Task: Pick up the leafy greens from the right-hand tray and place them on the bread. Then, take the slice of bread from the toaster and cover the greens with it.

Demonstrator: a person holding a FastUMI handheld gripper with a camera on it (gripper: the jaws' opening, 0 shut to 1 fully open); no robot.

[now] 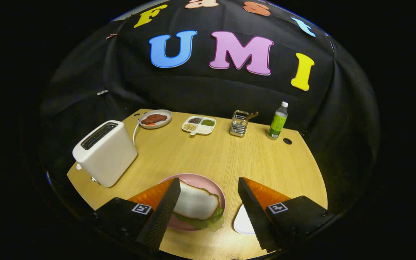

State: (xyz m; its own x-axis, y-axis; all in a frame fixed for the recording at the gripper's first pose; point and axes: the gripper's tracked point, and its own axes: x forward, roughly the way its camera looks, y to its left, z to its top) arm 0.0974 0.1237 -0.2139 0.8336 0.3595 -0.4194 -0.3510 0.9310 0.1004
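Pink plate (213,185) near the bench's (208,159) front edge carries the bread slice (196,205) atop the leafy greens (208,222); my gripper (208,211) hangs wide open, empty, above; bread looks light, soft, best pinched at its crust edges.

A staged kitchen booth; black cloth wall (208,94) behind a wooden table (208,155) holding toaster (105,153) and plates (155,119).

1 toaster (105,153), 1 bottle (277,121), 1 rack (239,123), 3 plates: pink (211,183), grey (155,119), white (243,221).
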